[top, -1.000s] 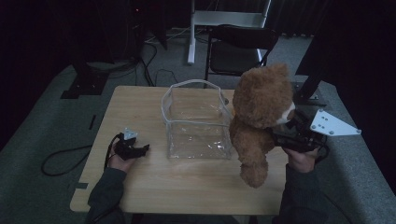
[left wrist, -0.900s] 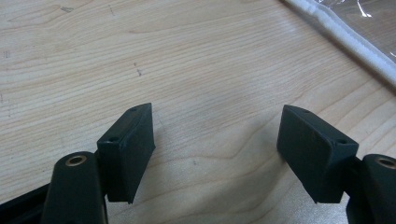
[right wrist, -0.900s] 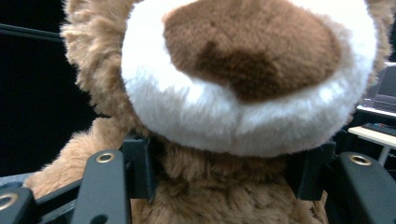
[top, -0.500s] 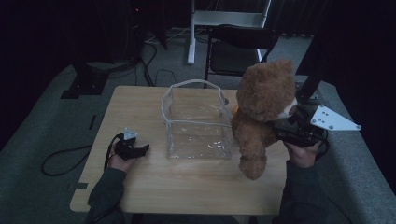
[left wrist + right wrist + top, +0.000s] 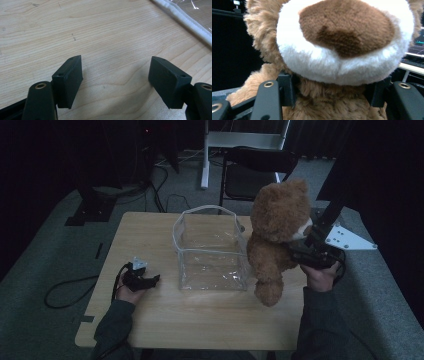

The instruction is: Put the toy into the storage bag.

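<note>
A brown teddy bear (image 5: 275,235) hangs upright above the table's right side, its feet off the wood. My right gripper (image 5: 296,251) is shut on the bear's neck, just under the white muzzle (image 5: 342,60). The bear is right beside a clear plastic bag (image 5: 212,250) with a white rim, which stands open at the table's middle. My left gripper (image 5: 152,280) rests on the table at the left, open, with bare wood between its jaws. In the left gripper view the bag's white rim (image 5: 185,21) crosses the upper right corner.
The wooden table (image 5: 150,320) has bare room at the front and left. Behind it stand a black folding chair (image 5: 250,170) and a white stand (image 5: 240,140). A cable (image 5: 65,290) trails off the table's left edge onto the grey floor.
The right gripper has carried the bear slightly up and to the left, nearer the bag. The left gripper has stayed put.
</note>
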`<action>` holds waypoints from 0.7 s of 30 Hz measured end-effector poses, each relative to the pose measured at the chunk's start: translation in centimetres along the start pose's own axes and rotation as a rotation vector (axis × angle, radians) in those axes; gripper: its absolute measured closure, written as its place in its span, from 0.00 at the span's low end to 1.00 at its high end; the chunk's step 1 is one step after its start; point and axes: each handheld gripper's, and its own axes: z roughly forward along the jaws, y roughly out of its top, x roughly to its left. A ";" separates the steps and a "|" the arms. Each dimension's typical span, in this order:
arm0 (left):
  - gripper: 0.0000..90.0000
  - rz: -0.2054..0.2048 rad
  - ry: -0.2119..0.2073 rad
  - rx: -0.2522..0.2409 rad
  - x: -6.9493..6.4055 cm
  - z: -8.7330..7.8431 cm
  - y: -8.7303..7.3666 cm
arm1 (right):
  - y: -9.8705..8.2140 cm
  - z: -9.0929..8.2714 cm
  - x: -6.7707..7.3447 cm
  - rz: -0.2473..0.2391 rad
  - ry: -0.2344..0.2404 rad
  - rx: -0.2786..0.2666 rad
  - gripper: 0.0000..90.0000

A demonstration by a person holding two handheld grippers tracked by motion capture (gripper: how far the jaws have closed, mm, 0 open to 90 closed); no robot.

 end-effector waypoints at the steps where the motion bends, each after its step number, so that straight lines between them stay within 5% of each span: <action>1: 0.31 0.000 0.000 0.000 0.0 0.0 0.0 | 0.0 0.0 0.0 0.000 0.000 0.000 0.43; 21: 0.31 0.000 0.000 0.000 0.0 0.0 0.0 | 0.9 1.8 -2.7 0.016 -0.016 0.027 0.43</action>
